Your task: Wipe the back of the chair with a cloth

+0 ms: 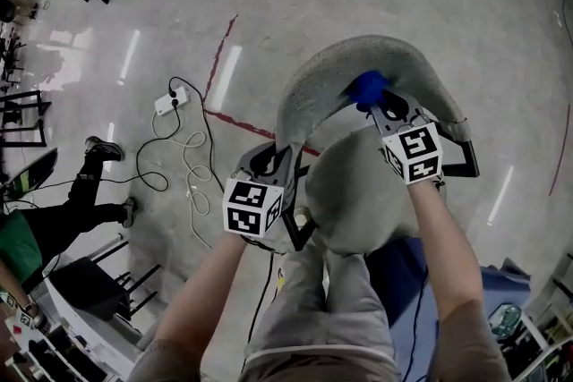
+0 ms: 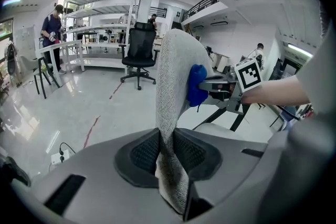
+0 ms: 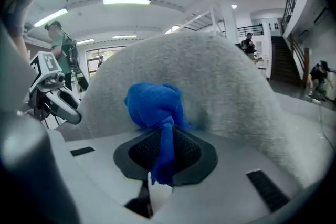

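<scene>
A grey fabric chair back (image 1: 367, 58) curves above the round grey seat (image 1: 358, 188). My left gripper (image 1: 288, 167) is shut on the back's left edge; in the left gripper view the grey fabric edge (image 2: 170, 113) runs between the jaws of my left gripper (image 2: 169, 157). My right gripper (image 1: 380, 103) is shut on a bunched blue cloth (image 1: 367, 89) and presses it against the inner face of the back. In the right gripper view the blue cloth (image 3: 155, 105) sits between the jaws of my right gripper (image 3: 163, 157), flat against the chair back (image 3: 220, 81).
A white power strip (image 1: 170, 101) with trailing cables lies on the glossy floor at left, near red floor lines (image 1: 224, 54). A seated person's legs (image 1: 89, 201) are at far left. A black office chair (image 2: 139, 52) and work tables (image 2: 60, 50) stand further off.
</scene>
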Available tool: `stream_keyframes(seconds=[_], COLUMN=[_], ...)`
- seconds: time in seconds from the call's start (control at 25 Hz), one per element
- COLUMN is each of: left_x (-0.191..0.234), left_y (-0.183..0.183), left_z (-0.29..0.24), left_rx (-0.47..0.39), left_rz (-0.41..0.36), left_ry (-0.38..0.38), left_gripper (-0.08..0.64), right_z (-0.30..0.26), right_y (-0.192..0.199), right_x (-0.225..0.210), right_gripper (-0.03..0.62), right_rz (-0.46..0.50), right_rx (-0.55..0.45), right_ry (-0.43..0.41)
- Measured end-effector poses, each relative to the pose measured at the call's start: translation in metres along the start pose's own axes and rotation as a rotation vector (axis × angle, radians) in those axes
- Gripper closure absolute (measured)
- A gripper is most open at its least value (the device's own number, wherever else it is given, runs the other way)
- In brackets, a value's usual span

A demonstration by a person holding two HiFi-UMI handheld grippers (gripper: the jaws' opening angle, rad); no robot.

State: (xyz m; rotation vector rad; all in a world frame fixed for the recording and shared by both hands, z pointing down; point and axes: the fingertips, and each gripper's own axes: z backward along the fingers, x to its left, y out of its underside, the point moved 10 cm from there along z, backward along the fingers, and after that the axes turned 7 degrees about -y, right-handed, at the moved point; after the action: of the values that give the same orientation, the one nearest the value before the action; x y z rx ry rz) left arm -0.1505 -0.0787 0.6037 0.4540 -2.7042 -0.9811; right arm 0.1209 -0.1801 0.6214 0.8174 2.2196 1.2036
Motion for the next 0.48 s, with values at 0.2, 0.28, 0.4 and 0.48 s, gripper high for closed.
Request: stream_keyframes(seconds=[0.2, 0.28, 0.4, 0.48], left_x=[0.001, -0.001, -0.004, -0.003], left_y=[-0.001, -0.001, -0.001, -0.001], left_z=[0.001, 0.001, 0.003, 0.004], left_rx=[-0.003, -0.004, -0.011, -0.019], left_rz=[-0.001, -0.001, -0.001, 0.004], left_ry=[0.004, 0.011, 0.022, 0.014], left_gripper=[0.468, 0.468, 0.468, 0.468], right_z=[0.049, 0.075, 0.094, 0.080], right_y=[0.012, 0.016, 0.023, 0.025], right_x=[-0.035, -0.046, -0.048, -0.037], right_gripper=[0.525, 0.525, 0.525, 0.525], right_rz=[-0.078, -0.090, -0.096, -0.085], right_rx=[-0.006, -0.015, -0.017, 0.002], right_ry=[0.291, 0.444, 0.594, 0.577])
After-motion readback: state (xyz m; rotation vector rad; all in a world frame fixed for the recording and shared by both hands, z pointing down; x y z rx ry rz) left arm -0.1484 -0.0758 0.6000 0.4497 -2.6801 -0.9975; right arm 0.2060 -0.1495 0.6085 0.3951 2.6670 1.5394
